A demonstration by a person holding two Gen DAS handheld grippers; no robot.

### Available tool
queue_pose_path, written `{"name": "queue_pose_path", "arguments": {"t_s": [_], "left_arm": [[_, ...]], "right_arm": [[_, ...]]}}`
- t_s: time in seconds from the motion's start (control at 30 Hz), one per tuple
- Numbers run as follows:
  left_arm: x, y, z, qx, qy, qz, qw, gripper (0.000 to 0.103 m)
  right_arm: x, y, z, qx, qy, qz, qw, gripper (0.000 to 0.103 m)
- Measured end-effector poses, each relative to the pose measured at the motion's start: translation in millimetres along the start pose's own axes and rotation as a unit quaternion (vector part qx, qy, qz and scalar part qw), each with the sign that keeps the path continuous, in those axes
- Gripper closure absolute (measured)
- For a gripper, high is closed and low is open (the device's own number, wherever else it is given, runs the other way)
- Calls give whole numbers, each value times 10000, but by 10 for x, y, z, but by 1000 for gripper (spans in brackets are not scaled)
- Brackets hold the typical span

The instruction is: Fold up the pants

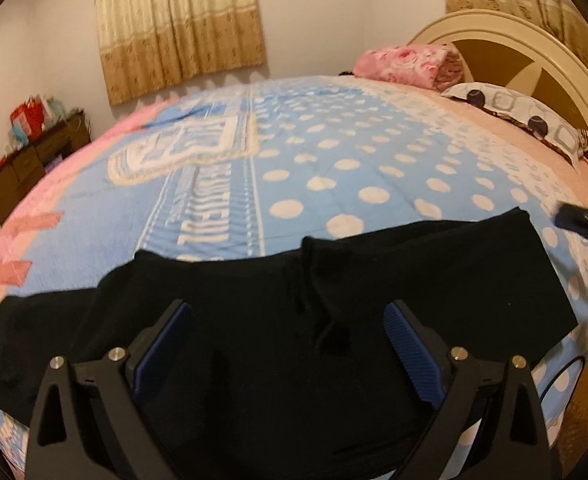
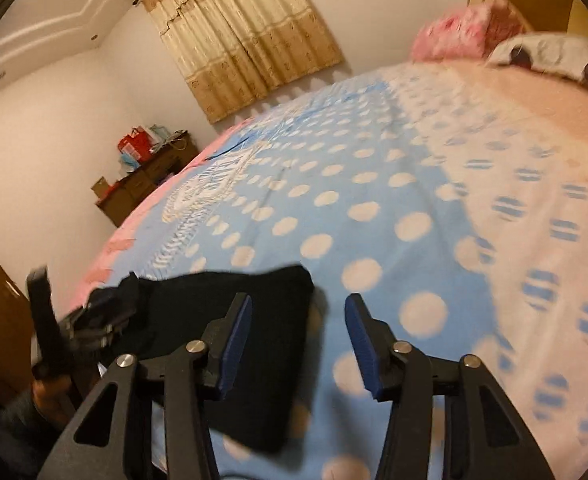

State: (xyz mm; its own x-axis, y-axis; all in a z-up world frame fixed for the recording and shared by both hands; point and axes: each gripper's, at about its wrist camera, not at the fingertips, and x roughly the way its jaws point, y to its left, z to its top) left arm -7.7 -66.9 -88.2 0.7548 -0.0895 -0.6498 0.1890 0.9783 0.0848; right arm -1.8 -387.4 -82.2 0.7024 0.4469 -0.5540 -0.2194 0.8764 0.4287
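Note:
Black pants (image 1: 277, 320) lie folded over near the front edge of the bed, on a blue blanket with white dots (image 1: 334, 152). A drawstring hangs at their middle. My left gripper (image 1: 287, 320) is open and empty, just above the pants. The right gripper shows as a blurred dark shape at the right edge of the left wrist view (image 1: 582, 220). In the right wrist view my right gripper (image 2: 298, 320) is open and empty, over the right edge of the pants (image 2: 253, 328) and the blanket (image 2: 374, 184). The left gripper (image 2: 53, 328) shows blurred at the left there.
A pink folded blanket (image 1: 410, 62) and a patterned pillow (image 1: 530, 116) lie at the headboard (image 1: 534, 56) on the right. A brown cabinet (image 1: 25, 160) with bags stands at the far left wall. Curtains (image 1: 181, 28) hang behind the bed.

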Motion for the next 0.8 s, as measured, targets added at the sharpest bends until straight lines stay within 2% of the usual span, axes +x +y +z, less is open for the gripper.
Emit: {"name": "queue_pose_path", "arguments": {"t_s": [0.07,0.17,0.23,0.27,0.3,0.4,0.47,0.6,0.77,0.8], "left_arm": [[19,-37,-20,93,3,-78,9999,4],[119,-79,-68,230,150,-109,9996,4],[197,-84,-103,220,291,-152,9992,3],[222,-60,-117,128,315,-230,9992,3],[228,-39,-125,41,342,-274,9990,1],[269,25,-129,-180,461,-424,9979,0],[262,-19,-149,-44,408,-371,9985,0],[245,-15,-182,-86,342,-389,9986,0],[176,72,-180,-338,421,-311,9981,0],[142,107,-184,-363,408,-267,9982,0]], "right_arm": [[188,-76,85,196,169,242,9994,79],[488,-221,136,574,625,614,9945,80],[560,-256,139,723,639,746,9925,80],[572,-265,136,762,634,800,9919,85],[585,-268,131,778,627,801,9918,91],[632,-248,154,761,670,711,9923,93],[649,-239,189,700,614,605,9938,94],[760,-352,190,924,579,595,9923,94],[592,-285,160,744,597,413,9946,93],[562,-284,157,704,599,358,9951,90]]}}
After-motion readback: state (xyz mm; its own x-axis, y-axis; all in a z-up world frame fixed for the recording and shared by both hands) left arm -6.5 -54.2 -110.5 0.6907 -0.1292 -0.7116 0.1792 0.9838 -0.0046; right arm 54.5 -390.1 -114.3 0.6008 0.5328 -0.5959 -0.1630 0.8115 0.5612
